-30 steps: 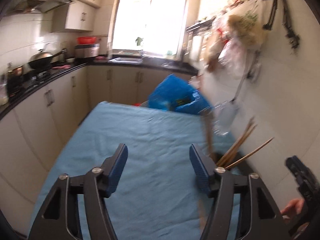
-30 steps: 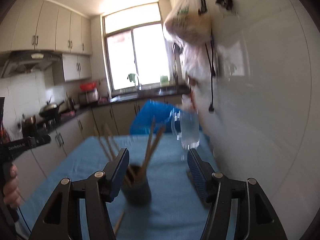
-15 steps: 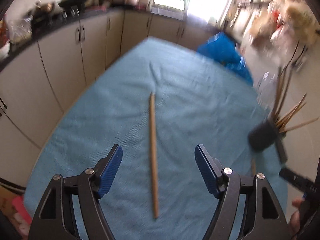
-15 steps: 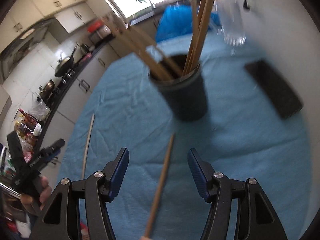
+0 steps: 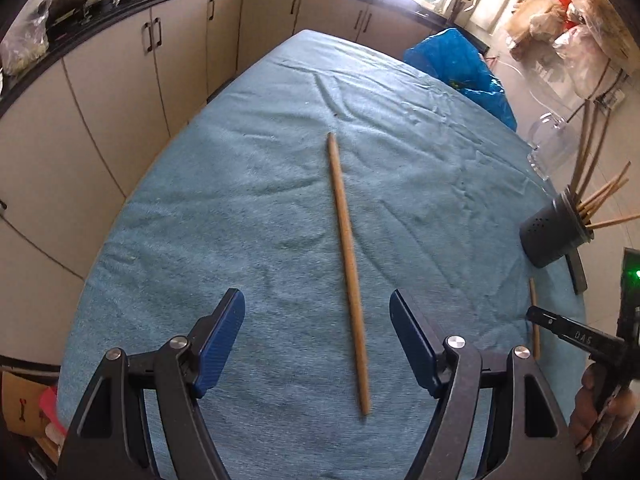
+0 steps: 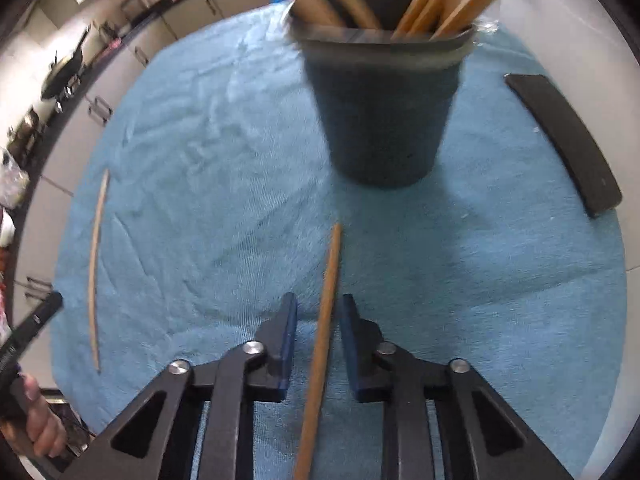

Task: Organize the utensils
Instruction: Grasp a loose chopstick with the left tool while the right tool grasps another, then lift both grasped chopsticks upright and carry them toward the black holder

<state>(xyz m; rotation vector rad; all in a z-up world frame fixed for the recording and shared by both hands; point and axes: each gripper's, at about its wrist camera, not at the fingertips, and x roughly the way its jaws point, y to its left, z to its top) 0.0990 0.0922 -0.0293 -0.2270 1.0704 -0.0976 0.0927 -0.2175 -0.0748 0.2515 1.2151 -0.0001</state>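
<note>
A wooden chopstick point(image 5: 347, 256) lies lengthwise on the blue cloth, its near end between the fingers of my open left gripper point(image 5: 316, 332), which hovers above it. A dark utensil cup point(image 6: 380, 112) holds several chopsticks; it also shows at the right in the left wrist view point(image 5: 554, 234). A second chopstick point(image 6: 322, 336) lies in front of the cup and runs between the fingers of my right gripper point(image 6: 319, 316), which is narrowed around it with a small gap on each side. The first chopstick shows at the left in the right wrist view point(image 6: 95, 264).
A flat black block point(image 6: 568, 140) lies right of the cup by the white wall. A clear glass jug point(image 5: 550, 152) and a blue plastic bag point(image 5: 460, 64) sit at the table's far right. Kitchen cabinets point(image 5: 120, 80) run along the left.
Both grippers tilted down from the room toward the table. The left came over the loose chopstick. The right closed in on the chopstick before the cup and its jaws narrowed.
</note>
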